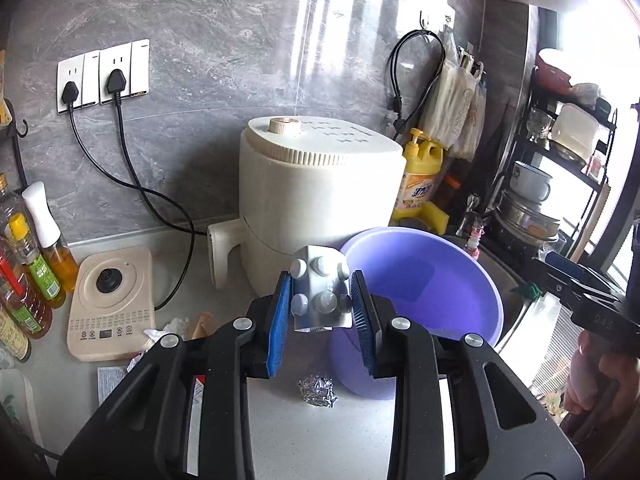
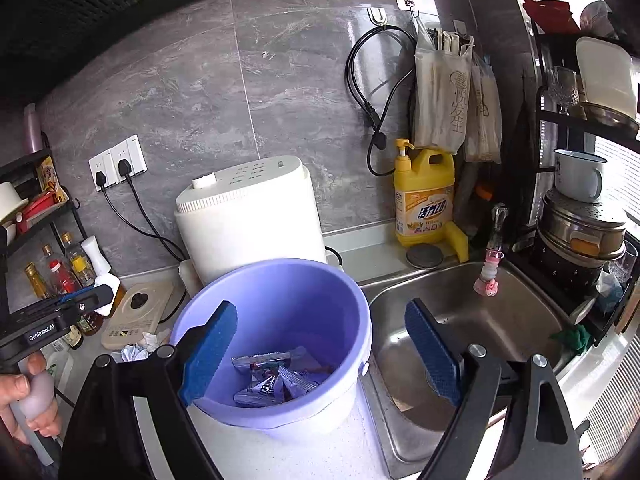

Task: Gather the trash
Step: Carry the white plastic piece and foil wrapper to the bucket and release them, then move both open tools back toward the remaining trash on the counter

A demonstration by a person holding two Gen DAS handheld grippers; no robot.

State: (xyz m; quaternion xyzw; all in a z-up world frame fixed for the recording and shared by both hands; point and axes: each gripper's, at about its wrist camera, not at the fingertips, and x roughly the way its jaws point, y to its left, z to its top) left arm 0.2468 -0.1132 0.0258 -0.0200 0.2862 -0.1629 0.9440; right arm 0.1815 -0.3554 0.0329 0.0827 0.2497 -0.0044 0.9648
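We carry a blister pack (image 1: 320, 292) clamped in the left jaws toward the bucket (image 1: 424, 280) just ahead; next, release over it, while the right jaws gape empty above its wrappers (image 2: 276, 380).

Right gripper (image 2: 320, 348) is standing wide open, nothing between its pads, hanging over the purple bucket (image 2: 362, 320). Wrappers (image 2: 276, 380) are lying in its bottom. Sink (image 2: 472, 320) is sitting at 3 o'clock, white appliance (image 2: 248, 220) at 12, detergent bottle (image 2: 424, 196) at 1.
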